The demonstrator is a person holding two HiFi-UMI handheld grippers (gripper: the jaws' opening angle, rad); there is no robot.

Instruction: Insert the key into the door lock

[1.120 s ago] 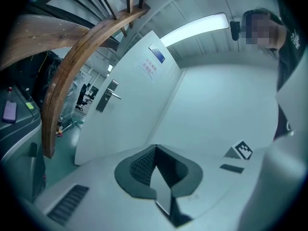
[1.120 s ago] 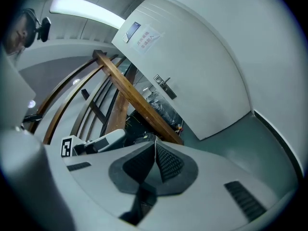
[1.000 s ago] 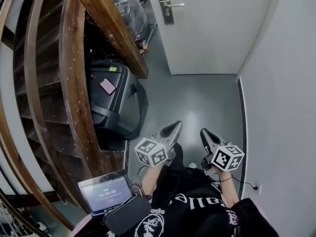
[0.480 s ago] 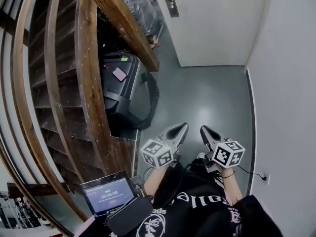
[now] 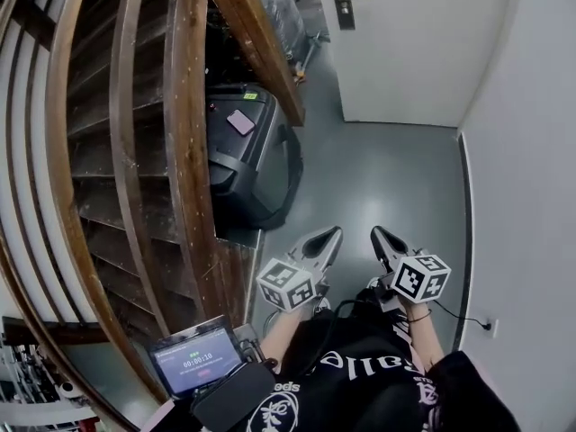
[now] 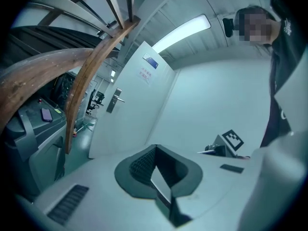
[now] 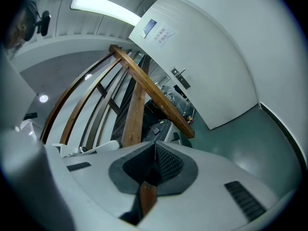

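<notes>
Head view: the left gripper [image 5: 329, 235] and right gripper [image 5: 378, 234] are held side by side, near each other, above the grey floor [image 5: 387, 183], tips towards the white door [image 5: 423, 52]. The door lock [image 5: 343, 0] — a metal plate with a lever handle — sits at the door's left edge, well apart from both grippers; its keyhole is too small to make out. In both gripper views the fingers [image 6: 142, 165] meet at the tips, apparently with nothing between them. At left: wooden staircase [image 5: 184, 151], with a black case [image 5: 256, 156] beneath it.
</notes>
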